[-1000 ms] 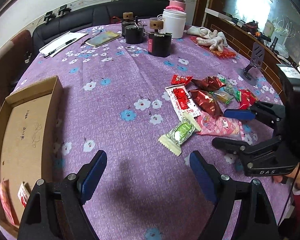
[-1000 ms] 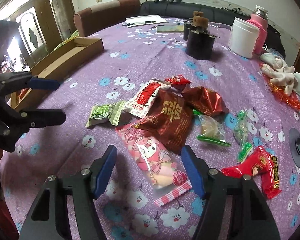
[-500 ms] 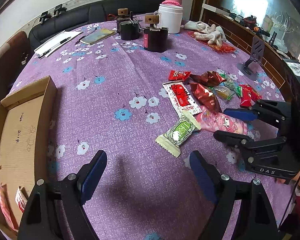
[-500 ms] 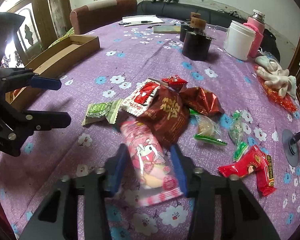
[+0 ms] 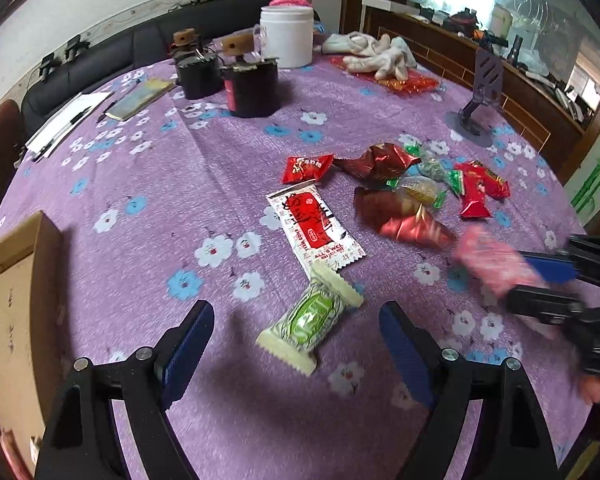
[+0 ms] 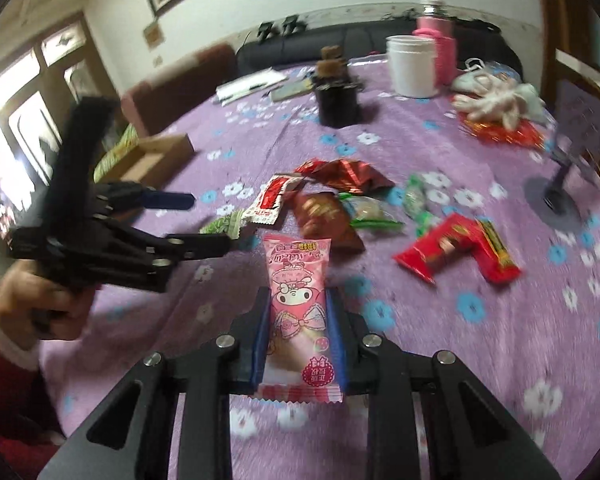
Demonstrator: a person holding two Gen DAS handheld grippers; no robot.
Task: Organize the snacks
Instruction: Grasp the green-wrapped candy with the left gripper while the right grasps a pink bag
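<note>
The right tongs [image 6: 298, 320] are closing on the pink snack packet [image 6: 296, 280] — pads pressed to both its long sides, packet lifted clear of the purple-clothed surface [image 6: 480, 360]. The left tongs [image 5: 296, 344] are closing too but stand wide with nothing gripped, the green-and-white snack [image 5: 312, 316] lying flat on the cloth between them, just below the red-and-white packet [image 5: 314, 226]. The other wrappers sit bunched toward the surface's right edge — and the cardboard box [image 5: 8, 312] rests at its left edge.
</note>
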